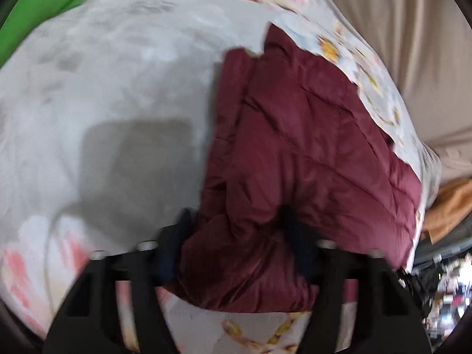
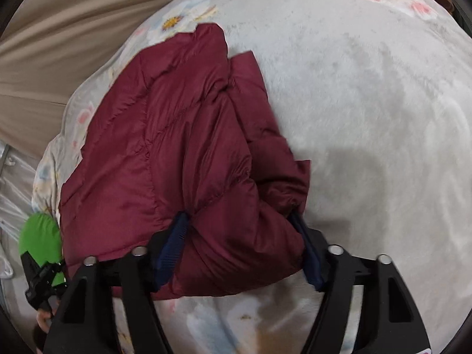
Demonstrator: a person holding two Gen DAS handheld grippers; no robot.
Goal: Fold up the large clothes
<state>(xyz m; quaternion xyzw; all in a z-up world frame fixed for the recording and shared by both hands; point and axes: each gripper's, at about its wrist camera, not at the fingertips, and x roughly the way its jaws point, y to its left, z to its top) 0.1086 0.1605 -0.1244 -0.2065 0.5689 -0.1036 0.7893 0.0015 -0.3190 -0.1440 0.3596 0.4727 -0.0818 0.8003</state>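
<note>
In the left wrist view, a bunched fold of the dark red quilted puffer jacket [image 1: 301, 153] is clamped between the jaws of the left gripper [image 1: 236, 227], whose dark blue pads are pressed into the fabric on either side. In the right wrist view, another thick fold of the same jacket [image 2: 177, 153] is gripped between the jaws of the right gripper [image 2: 239, 227]. From both grips the jacket is spread away across the pale grey plush blanket with a floral border [image 2: 368, 103], near its edge. Beyond that edge a beige curtain [image 1: 407, 29] is seen. A bright green cloth [image 1: 38, 8] is visible at the upper left of the left view.
</note>
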